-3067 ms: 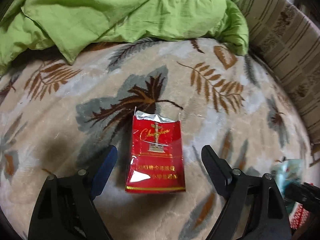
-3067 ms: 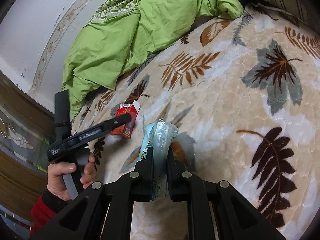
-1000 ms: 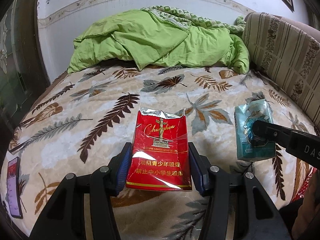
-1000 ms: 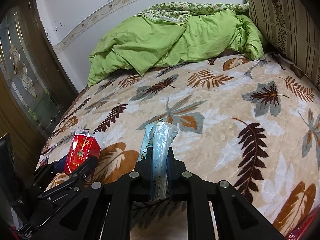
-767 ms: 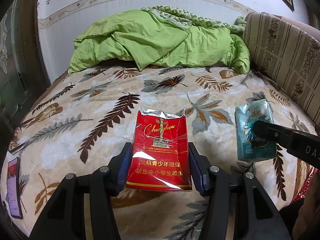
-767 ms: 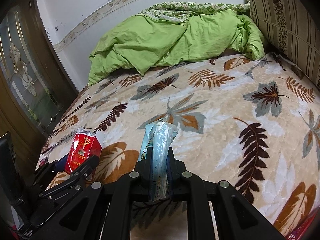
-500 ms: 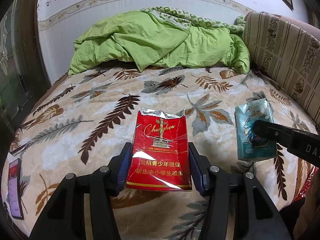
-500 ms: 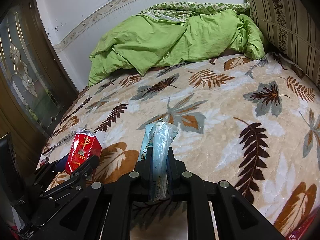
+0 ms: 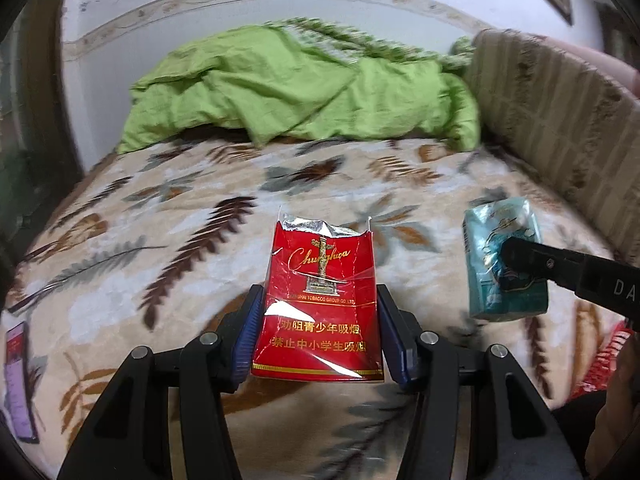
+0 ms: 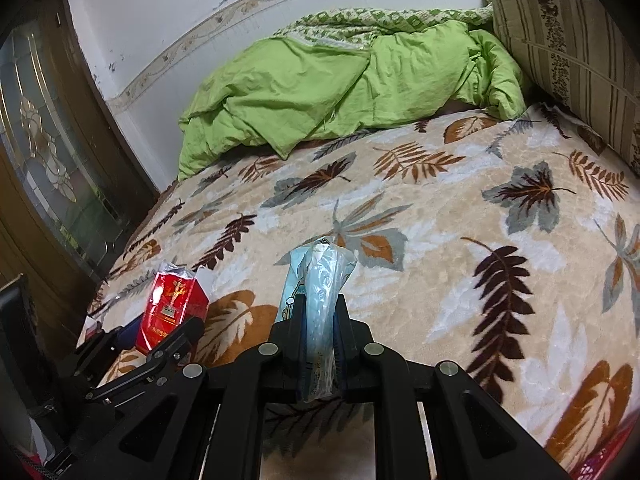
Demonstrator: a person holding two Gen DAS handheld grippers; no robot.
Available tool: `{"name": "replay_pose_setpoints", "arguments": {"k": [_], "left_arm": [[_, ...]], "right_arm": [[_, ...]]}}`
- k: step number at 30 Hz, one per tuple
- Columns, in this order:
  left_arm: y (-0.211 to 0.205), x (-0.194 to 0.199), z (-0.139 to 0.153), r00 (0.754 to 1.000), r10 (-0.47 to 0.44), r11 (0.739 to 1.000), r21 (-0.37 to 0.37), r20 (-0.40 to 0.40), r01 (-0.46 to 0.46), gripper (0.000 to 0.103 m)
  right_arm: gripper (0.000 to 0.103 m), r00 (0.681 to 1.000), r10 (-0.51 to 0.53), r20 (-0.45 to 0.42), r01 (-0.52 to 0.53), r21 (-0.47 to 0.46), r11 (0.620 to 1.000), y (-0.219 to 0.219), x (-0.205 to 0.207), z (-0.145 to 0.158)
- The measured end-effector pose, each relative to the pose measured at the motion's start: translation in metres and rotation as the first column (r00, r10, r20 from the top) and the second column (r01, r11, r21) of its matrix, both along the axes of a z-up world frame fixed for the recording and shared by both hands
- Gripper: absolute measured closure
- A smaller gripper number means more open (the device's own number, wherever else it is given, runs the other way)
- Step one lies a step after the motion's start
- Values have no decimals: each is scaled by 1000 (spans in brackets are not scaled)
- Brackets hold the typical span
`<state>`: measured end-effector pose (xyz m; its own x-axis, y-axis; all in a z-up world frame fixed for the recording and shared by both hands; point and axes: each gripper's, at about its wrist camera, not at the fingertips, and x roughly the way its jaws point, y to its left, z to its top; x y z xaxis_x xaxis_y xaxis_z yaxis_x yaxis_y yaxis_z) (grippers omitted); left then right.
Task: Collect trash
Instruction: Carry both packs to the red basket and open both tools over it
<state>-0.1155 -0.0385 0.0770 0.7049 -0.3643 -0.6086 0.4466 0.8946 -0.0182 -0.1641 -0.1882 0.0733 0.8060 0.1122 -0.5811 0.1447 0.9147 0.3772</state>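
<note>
A red cigarette pack (image 9: 320, 304) with a torn silver foil top is clamped between the blue pads of my left gripper (image 9: 318, 328), held above the bed. The same red pack (image 10: 172, 304) shows at the lower left of the right wrist view, inside the left gripper (image 10: 160, 340). My right gripper (image 10: 319, 344) is shut on a flattened teal cigarette pack (image 10: 320, 280), seen edge-on. In the left wrist view the teal pack (image 9: 502, 264) hangs at the right, pinched by the right gripper (image 9: 516, 260).
A leaf-patterned blanket (image 10: 460, 232) covers the bed. A crumpled green quilt (image 10: 340, 80) lies at the far end, a striped cushion (image 10: 568, 44) at the right. A phone (image 9: 18, 380) rests at the bed's left edge. A wooden glass door (image 10: 44, 152) stands left.
In the first frames the left gripper stood open around the red pack on the blanket; now it grips the pack, lifted. Over the last second the left view tilted slightly; both grips are unchanged.
</note>
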Motion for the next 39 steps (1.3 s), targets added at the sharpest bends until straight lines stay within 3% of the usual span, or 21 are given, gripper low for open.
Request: {"name": "replay_pose_setpoints", "arguments": {"k": [7,11,13,17,18,20,24,25,28,30,32,34,37,39], "left_arm": [[-39,-36,19,979,-204,978,-42,19,205,50],[-74,-64,31,935,-354,933,-65,6,354,50],[-95,-80,37,901,-433,899,-80,-3,431,50],[-140,-111,48,804,-593,802,-123,-42,585,50],[-154,-120,49,767,-639,767,-134,-63,627,50],[-175,-133,49,716,-691,722,-147,-96,677,50],[-213,-154,39,632,-757,653,-163,-168,739,50],[-219,-159,36,621,-763,645,-165,-179,746,50],[-235,-169,28,605,-767,638,-147,-214,756,37],[-237,-171,26,606,-764,641,-151,-222,753,36],[-234,-170,29,605,-765,640,-159,-220,752,36],[-227,-172,34,624,-756,653,-156,-198,741,34],[-209,-166,42,675,-721,693,-150,-153,705,24],[-194,-161,47,707,-696,717,-147,-126,681,21]], "right_arm": [[91,995,-98,15,97,42,994,-43,-80,20],[91,980,-198,18,198,27,980,-72,-137,33],[91,970,-244,15,244,16,970,-85,-162,36],[91,939,-343,-7,343,10,939,-109,-214,38],[91,927,-374,-15,374,7,927,-115,-228,38],[90,908,-418,-26,419,8,908,-124,-250,36],[89,861,-506,-55,507,20,862,-142,-288,28],[88,851,-521,-65,523,21,852,-145,-294,25],[76,824,-557,-101,561,12,828,-154,-305,18],[64,810,-576,-111,580,10,814,-159,-312,15],[62,802,-588,-107,592,2,806,-160,-315,17],[60,796,-597,-98,599,-10,801,-158,-314,21],[53,783,-616,-79,613,-67,787,-149,-308,31],[36,753,-656,-59,643,-148,751,-136,-301,41]]}}
